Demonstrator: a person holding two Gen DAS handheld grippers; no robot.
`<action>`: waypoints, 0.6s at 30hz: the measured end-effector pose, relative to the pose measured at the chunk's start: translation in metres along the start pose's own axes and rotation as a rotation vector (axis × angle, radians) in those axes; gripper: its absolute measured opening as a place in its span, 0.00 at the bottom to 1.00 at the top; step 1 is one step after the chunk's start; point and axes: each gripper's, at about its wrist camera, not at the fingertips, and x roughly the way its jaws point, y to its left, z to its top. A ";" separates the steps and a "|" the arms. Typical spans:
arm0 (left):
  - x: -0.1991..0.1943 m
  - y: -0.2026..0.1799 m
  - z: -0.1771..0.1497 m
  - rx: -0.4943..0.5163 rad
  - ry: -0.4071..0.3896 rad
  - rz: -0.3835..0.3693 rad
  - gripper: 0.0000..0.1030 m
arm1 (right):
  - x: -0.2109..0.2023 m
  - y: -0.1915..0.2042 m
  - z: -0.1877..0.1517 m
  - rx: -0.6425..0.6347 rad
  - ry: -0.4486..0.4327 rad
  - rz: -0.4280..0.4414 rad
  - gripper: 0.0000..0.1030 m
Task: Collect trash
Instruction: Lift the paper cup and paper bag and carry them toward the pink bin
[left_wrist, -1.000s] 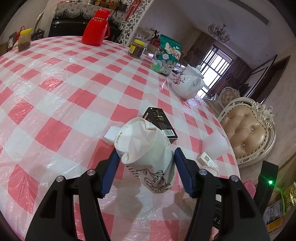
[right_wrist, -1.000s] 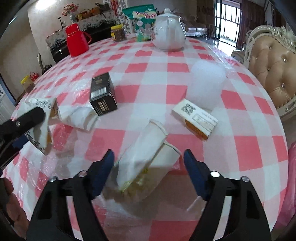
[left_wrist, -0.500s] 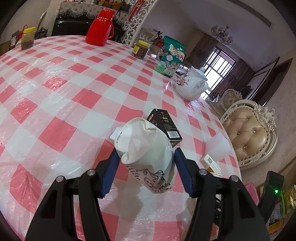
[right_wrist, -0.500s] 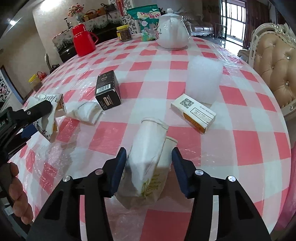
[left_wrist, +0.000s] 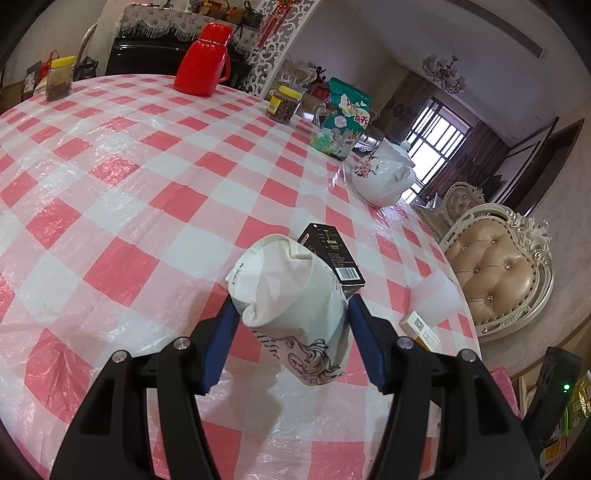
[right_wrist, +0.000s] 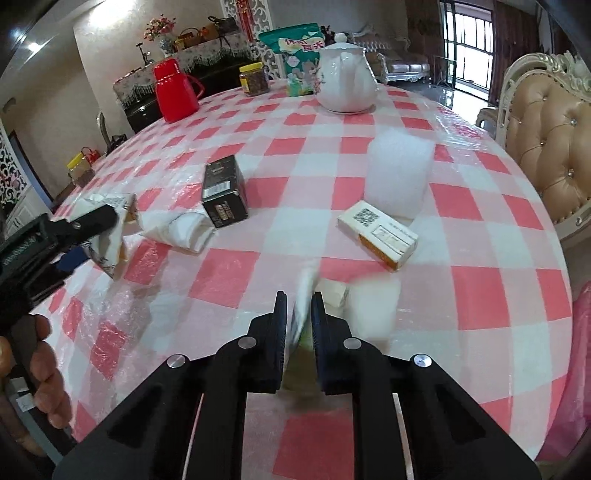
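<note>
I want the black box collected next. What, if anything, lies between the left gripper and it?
The left gripper is already shut on a crumpled paper cup, which fills its jaws. On the table, crumpled white paper lies between it and the black box, touching the box's near corner.

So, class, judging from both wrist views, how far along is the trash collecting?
Nothing looks binned yet. In hand: the left tongs grip a crushed paper cup, and the right tongs pinch another flattened cup. Left on the table: black box, white carton, crumpled white wrapper, foam sheet.
</note>
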 end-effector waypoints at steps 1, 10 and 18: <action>0.000 0.000 0.000 0.001 -0.001 -0.001 0.57 | 0.002 -0.002 -0.001 0.004 0.007 -0.004 0.15; -0.002 0.000 0.001 -0.002 -0.001 0.003 0.57 | 0.006 -0.016 -0.006 0.046 0.012 -0.036 0.63; -0.001 0.000 0.001 0.001 0.003 0.000 0.57 | 0.004 -0.026 -0.008 0.052 0.009 -0.071 0.63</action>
